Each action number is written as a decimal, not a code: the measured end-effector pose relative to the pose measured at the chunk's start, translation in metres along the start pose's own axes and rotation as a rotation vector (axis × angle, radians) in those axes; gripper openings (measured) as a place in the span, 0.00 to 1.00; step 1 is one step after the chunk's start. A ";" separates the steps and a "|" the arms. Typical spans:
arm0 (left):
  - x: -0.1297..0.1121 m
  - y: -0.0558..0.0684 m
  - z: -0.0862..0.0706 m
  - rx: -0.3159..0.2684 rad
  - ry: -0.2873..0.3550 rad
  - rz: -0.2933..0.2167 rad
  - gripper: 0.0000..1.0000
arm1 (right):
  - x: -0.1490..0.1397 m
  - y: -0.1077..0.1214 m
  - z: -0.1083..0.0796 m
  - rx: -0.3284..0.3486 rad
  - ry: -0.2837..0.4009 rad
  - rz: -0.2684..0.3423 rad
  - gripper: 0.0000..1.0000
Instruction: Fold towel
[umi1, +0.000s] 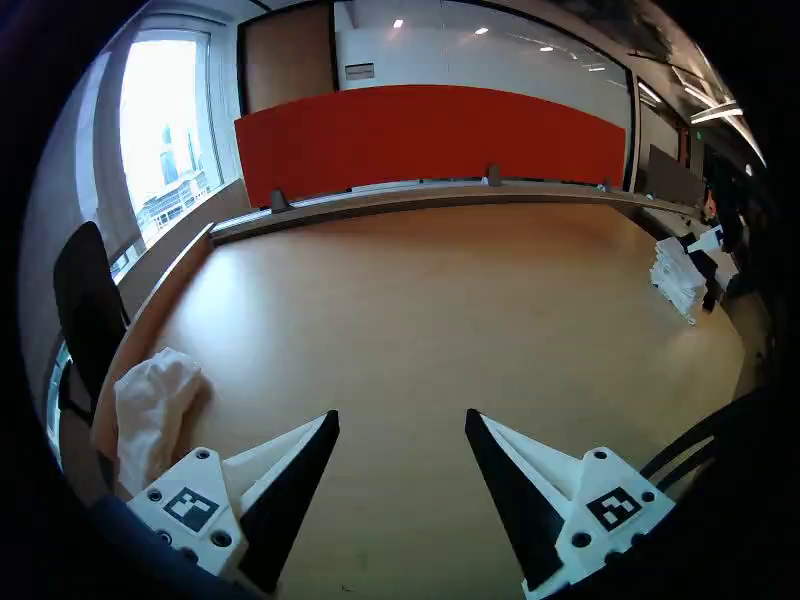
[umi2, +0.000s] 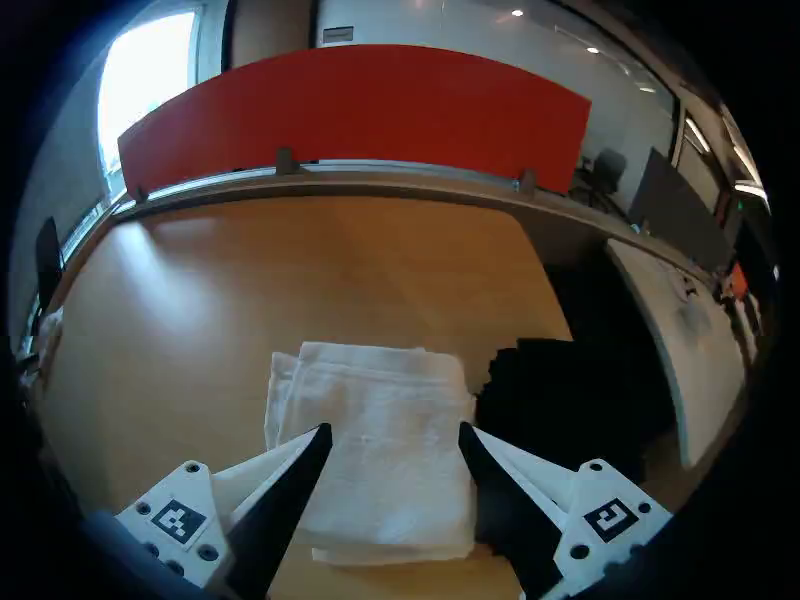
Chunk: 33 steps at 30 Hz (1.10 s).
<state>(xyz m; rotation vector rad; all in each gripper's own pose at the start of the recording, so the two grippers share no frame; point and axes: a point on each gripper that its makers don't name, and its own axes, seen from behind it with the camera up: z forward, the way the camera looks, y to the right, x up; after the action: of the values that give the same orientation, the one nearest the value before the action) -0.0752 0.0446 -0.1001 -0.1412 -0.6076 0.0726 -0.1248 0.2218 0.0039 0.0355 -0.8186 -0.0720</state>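
Where the worktop (umi2: 300, 270) meets its right edge, a pile of folded towels (umi2: 380, 450) lies flat, white and roughly square, with several layers showing at its left and near sides. The right gripper (umi2: 393, 428) is above this pile with its fingers spread well apart, one tip over the left part of the top towel and the other over its right border, and nothing is clamped between them. Just beside the pile, past the worktop's right edge, sits a dark heap (umi2: 540, 390) whose make-up cannot be told. A crumpled towel (umi1: 150, 410), also white, lies bunched at the worktop's left edge, near a black chair (umi1: 85, 300). The left gripper (umi1: 401, 414) is over bare wood near the front edge, its fingers likewise wide apart and holding nothing. A stack of white cloths (umi1: 680, 275) rests at the far right edge in the left gripper view. Along the back edge runs a red partition (umi2: 360, 110).
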 end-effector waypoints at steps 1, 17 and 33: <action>0.000 0.000 0.000 0.002 0.000 -0.001 0.94 | 0.002 -0.001 0.001 0.002 0.004 0.000 0.98; -0.006 -0.007 -0.009 0.029 -0.012 -0.007 0.94 | 0.018 -0.011 0.022 0.024 0.034 -0.018 0.98; -0.013 -0.011 -0.015 0.048 -0.032 -0.001 0.94 | 0.001 -0.014 0.050 0.033 -0.022 -0.027 0.98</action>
<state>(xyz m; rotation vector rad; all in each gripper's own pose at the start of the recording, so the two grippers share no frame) -0.0773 0.0307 -0.1176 -0.0930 -0.6374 0.0887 -0.1615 0.2079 0.0382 0.0773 -0.8418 -0.0844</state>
